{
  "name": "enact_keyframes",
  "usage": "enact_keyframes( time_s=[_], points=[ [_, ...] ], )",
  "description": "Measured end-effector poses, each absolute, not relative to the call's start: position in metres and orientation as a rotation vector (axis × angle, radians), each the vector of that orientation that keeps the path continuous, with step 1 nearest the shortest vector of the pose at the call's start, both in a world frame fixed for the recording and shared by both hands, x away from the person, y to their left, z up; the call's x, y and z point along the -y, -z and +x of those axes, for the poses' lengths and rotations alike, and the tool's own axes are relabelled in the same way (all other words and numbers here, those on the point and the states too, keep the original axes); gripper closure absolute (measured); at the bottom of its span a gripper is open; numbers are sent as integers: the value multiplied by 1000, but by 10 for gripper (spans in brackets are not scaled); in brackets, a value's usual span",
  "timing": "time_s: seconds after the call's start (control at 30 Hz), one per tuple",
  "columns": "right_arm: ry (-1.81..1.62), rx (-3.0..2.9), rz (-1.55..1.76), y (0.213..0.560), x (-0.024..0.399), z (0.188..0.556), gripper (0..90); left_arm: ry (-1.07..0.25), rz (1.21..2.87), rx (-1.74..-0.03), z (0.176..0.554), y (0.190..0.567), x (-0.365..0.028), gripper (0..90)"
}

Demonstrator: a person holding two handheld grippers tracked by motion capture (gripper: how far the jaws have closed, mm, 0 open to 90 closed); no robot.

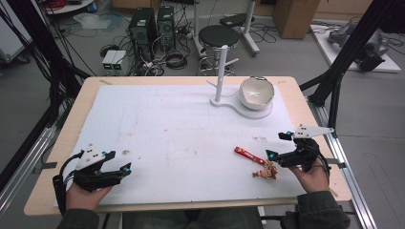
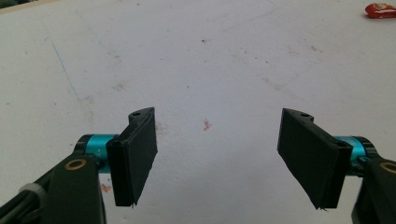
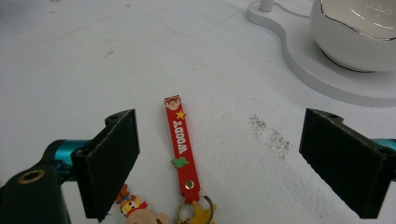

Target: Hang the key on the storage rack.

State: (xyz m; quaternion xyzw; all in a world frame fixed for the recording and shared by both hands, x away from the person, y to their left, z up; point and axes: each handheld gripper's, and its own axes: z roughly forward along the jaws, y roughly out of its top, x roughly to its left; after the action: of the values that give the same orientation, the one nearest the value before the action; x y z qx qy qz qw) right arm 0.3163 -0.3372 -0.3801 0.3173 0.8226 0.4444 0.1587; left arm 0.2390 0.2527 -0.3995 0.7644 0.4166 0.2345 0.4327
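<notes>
- Holding the right hand-held gripper [image 3: 219, 163] with its jaws spread wide, we hovered it just over the red key strap [image 3: 181, 144], gripping nothing.
- We saw the strap lying flat on the white tabletop [image 1: 181, 138] between those jaws, its ring and small figure charm [image 1: 265, 173] at the near end.
- We kept the left hand-held gripper [image 2: 217, 158] wide apart and empty too, well apart at the tabletop's near left.
- Beyond the strap stood a white bowl [image 1: 256, 92] on its stand base [image 1: 239, 110].
</notes>
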Motion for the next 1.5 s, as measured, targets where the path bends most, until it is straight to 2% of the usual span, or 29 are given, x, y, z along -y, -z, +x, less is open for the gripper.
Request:
enact_keyframes(
  time_s=[0.3,0.4,0.73,1.5],
  points=[
    [-1241,-2398,899,371,326,331,187,-583,1901,-1039,239,400,-253,287],
    [-1191,-2473,868,376,315,339,255,-582,1902,-1040,239,400,-254,287],
    [-1073,-2592,842,394,293,348,354,-587,1899,-1039,239,399,-254,287],
    [-917,-2730,802,422,270,354,492,-588,1906,-1044,240,400,-253,288]
  ],
)
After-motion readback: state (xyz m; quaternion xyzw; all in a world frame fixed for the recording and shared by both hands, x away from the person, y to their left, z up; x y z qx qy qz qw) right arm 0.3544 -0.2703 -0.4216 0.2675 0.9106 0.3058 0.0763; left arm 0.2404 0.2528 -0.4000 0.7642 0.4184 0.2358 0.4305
